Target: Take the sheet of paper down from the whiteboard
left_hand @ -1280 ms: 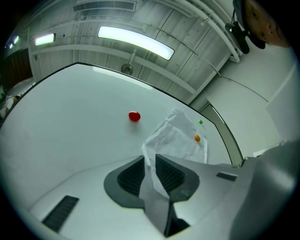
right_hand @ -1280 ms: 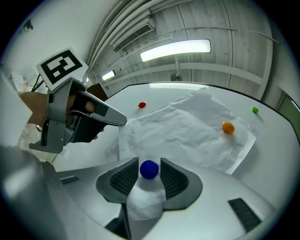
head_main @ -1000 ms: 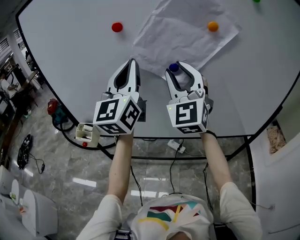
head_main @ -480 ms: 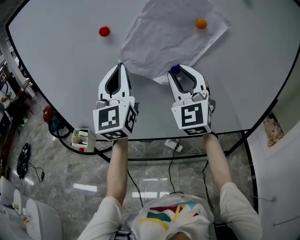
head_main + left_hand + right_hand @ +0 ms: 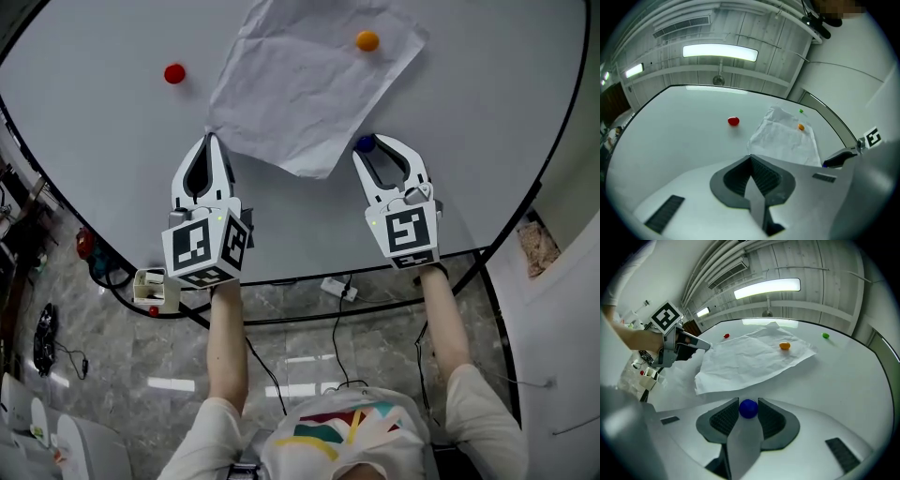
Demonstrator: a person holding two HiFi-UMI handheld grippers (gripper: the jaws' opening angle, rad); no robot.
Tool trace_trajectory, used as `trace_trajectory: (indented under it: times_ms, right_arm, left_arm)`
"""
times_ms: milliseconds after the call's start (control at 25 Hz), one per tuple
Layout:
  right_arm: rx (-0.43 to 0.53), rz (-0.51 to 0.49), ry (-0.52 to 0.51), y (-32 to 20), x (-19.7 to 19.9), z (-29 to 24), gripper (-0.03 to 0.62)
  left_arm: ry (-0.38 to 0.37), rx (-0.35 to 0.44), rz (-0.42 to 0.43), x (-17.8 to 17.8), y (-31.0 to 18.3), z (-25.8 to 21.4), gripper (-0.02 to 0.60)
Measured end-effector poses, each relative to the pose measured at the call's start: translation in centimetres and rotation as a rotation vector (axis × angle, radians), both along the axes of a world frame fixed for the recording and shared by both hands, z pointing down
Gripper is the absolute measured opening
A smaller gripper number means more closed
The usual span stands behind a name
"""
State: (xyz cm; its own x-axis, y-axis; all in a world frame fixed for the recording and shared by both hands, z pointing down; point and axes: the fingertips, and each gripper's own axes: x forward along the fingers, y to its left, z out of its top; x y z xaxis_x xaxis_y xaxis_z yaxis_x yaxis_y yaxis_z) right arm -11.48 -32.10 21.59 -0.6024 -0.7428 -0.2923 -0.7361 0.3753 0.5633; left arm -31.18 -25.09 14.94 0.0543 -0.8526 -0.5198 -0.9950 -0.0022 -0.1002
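A crumpled white sheet of paper (image 5: 300, 89) lies against the whiteboard (image 5: 487, 112), with an orange magnet (image 5: 367, 40) on its upper right part. My left gripper (image 5: 208, 140) is shut at the sheet's lower left corner, its tips pinching the corner (image 5: 751, 153). To the right of the sheet's bottom corner and clear of the paper, my right gripper (image 5: 367, 146) is shut on a blue magnet (image 5: 748, 409). The right gripper view shows the left gripper (image 5: 708, 346) touching the sheet (image 5: 750, 359) at its left edge.
A red magnet (image 5: 174, 73) sits on the board left of the sheet, and a green magnet (image 5: 826, 335) lies far to its right. The board's black frame (image 5: 281, 279) runs just below both grippers. Cables and a power strip (image 5: 337, 289) lie on the floor.
My right gripper has moved right, off the sheet's bottom corner, with the blue magnet between its jaws. My left gripper stayed at the lower left corner and its jaws closed fully.
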Motion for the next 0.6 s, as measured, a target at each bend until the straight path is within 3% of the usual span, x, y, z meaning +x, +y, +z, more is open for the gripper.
trace_trajectory:
  times_ms: [240,400,600]
  right_arm:
    - [0.068,0.001,-0.058,1.9,1.7,-3.1,0.135]
    - [0.200,-0.045,-0.117,4.3,2.8,-9.3,0.152]
    - [0.216,-0.002,-0.036,3.1,1.8,-14.8,0.150]
  left_arm:
    - [0.005,-0.011,-0.003,0.1,-0.4,0.4,0.044]
    - [0.000,-0.012,-0.012,0.3,-0.4,0.4,0.044]
    - [0.016,-0.009,-0.012,0.0,-0.7,0.3,0.044]
